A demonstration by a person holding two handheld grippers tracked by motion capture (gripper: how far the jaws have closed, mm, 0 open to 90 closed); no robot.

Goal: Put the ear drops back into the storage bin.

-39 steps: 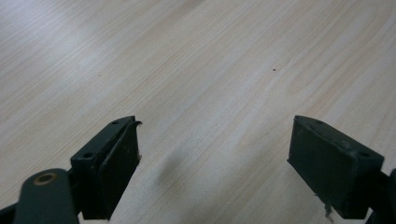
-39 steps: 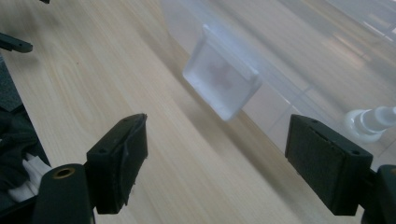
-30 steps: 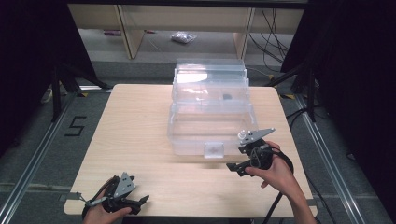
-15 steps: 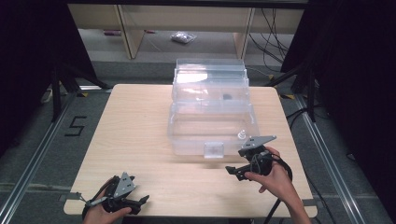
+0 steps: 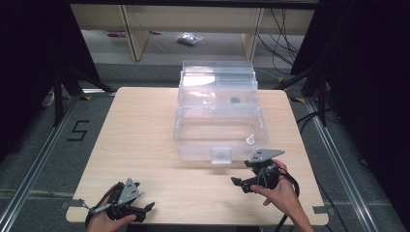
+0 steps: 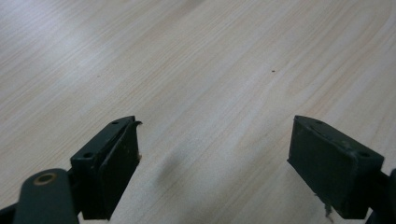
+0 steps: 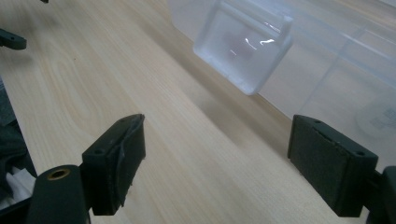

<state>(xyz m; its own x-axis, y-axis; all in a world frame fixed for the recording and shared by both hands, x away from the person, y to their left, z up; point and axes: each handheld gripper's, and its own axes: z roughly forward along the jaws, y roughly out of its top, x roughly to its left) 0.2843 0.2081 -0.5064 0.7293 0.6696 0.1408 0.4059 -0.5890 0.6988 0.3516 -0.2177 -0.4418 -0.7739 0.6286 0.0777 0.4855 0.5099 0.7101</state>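
A: What is changing at the right gripper?

B: It is backing away from the clear plastic organizer box toward the near table edge, jaws spread wide and holding nothing. The front latch is hanging just ahead of it, so I judge the latch is released or about to be tried again.

A: And the left gripper?

B: It is resting at the near left corner, also spread, empty.

A: How is the box lying?

B: It is sitting mid-table toward the far edge, long axis running left to right, latch facing the person.
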